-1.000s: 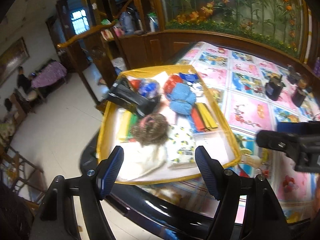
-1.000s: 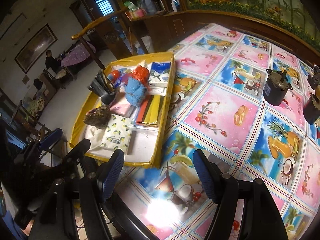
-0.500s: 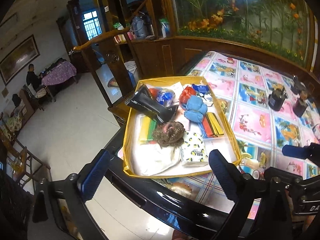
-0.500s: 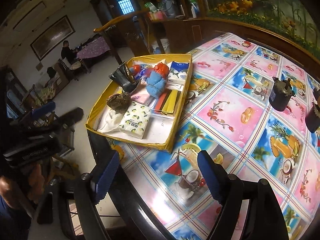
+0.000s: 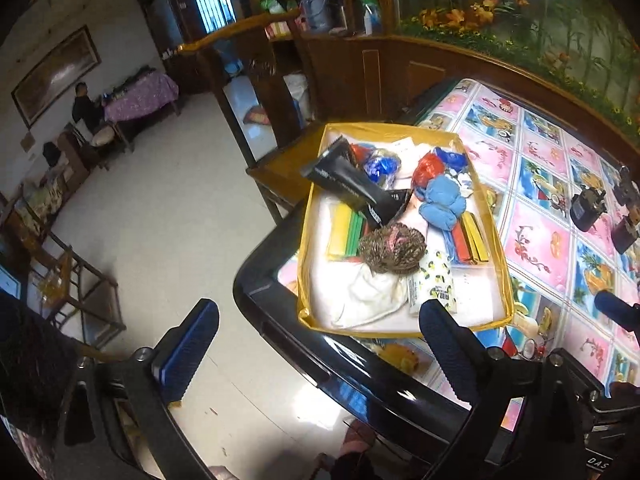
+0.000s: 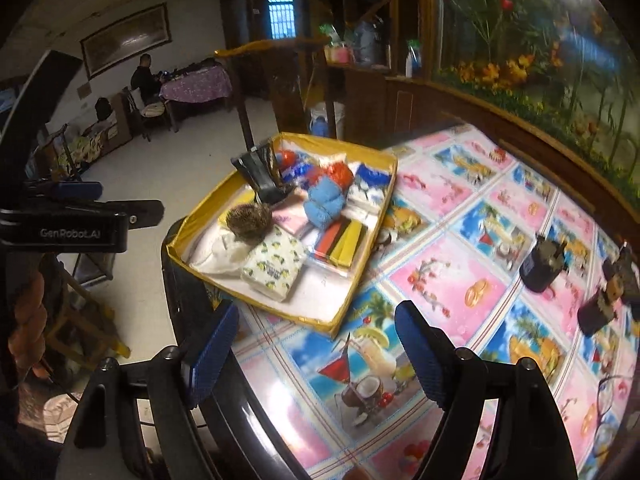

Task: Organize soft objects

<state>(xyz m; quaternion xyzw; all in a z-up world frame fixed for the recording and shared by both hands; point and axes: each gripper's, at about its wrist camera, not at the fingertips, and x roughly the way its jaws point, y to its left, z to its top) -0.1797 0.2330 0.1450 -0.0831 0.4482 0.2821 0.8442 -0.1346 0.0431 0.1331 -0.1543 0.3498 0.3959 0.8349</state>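
Two hand-held grippers hang above the near edge of a table covered in a bright picture-print cloth. The left gripper and right gripper both stand wide apart, their jaws having just spread, with nothing between them. Beyond, a yellow-walled tray at the table's corner holds the soft objects: a lemon-print tissue pack, a blue knitted bundle, a brown fuzzy ball.

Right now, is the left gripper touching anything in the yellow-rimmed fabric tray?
Apart. The left wrist view shows the left gripper open and empty, short of the yellow tray; only floor and table edge lie between its fingers.
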